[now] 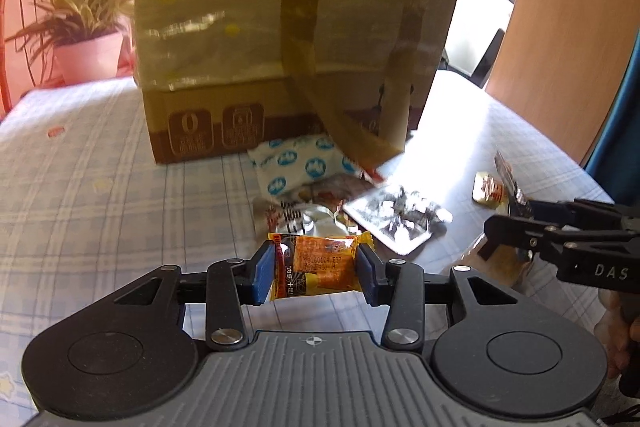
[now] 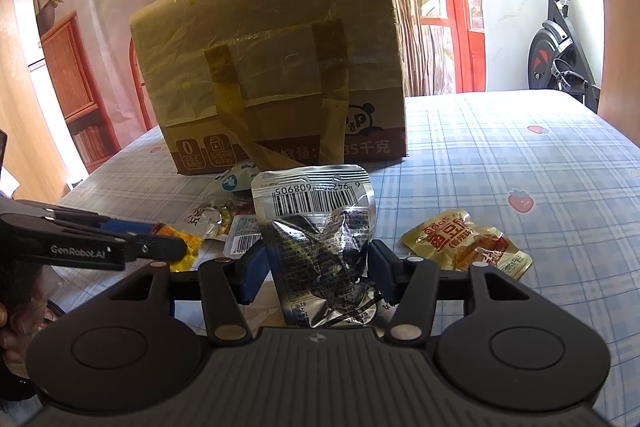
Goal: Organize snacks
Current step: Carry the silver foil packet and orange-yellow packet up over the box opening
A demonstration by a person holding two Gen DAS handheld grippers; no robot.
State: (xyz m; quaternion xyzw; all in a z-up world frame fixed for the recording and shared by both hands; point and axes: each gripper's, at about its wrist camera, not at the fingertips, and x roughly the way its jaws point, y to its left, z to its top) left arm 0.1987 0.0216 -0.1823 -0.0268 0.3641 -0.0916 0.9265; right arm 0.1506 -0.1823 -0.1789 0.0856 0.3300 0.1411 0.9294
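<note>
Orange-yellow snack pkt (image 1: 316, 271), glossy crinkly film w/ pillow shape, clamped in left hand-held gripper (image 1: 316, 273) above table (image 1: 100, 163). Silver foil pouch (image 2: 324, 247), creased, barcode at far end, clamped in right hand-held gripper (image 2: 316, 273). Taped cardboard box (image 2: 272, 67) stands far, loose pkts near it; plaid cloth on table.

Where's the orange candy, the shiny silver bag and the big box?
orange candy (image 1: 316, 269), left wrist view, middle of its wrapper between the jaws.
shiny silver bag (image 2: 320, 247), right wrist view, crinkled middle below the barcode.
big box (image 2: 272, 67), right wrist view, taped front face.
</note>
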